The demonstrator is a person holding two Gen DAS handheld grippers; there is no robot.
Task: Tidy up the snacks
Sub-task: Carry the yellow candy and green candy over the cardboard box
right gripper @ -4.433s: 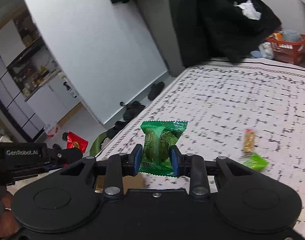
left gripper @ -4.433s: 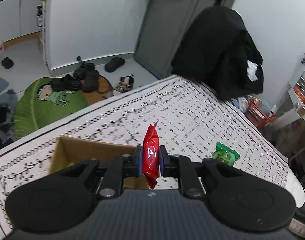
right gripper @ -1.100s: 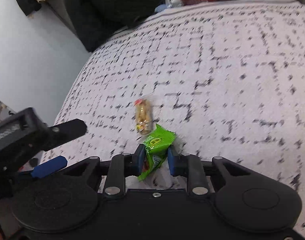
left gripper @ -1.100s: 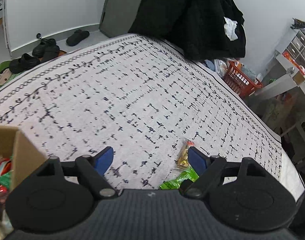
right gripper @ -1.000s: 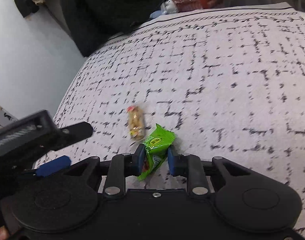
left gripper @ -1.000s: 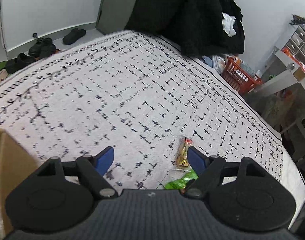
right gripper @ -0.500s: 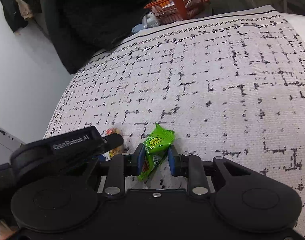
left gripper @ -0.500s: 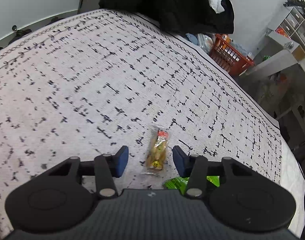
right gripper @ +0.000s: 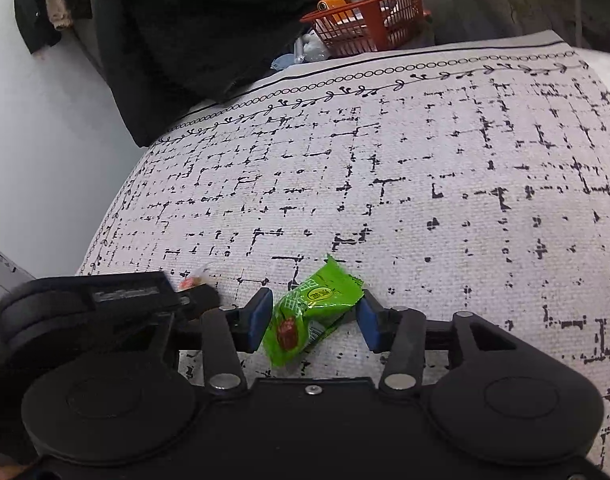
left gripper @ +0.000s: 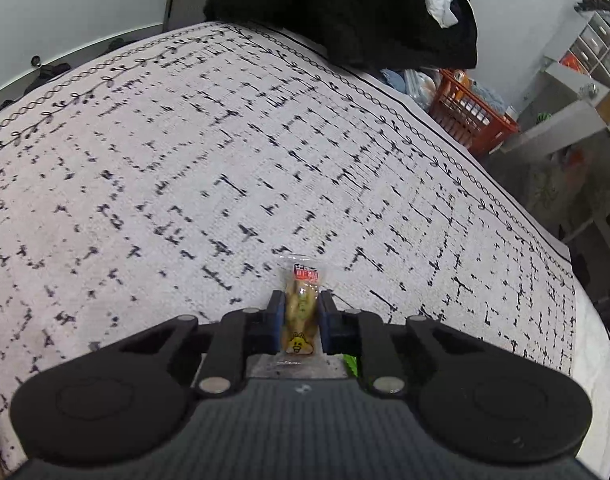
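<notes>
Since the earlier frames, the left gripper (left gripper: 301,314) has closed on one clear-wrapped yellow snack (left gripper: 301,308), now clamped between its pads, while the right gripper (right gripper: 313,318) has just been opening, its pads standing apart around one green snack packet (right gripper: 311,314) lying on the patterned cloth (right gripper: 425,200).

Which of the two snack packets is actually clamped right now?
The yellow packet, pinched between the left gripper fingers. The green packet lies loose between the right gripper's parted fingers.
</notes>
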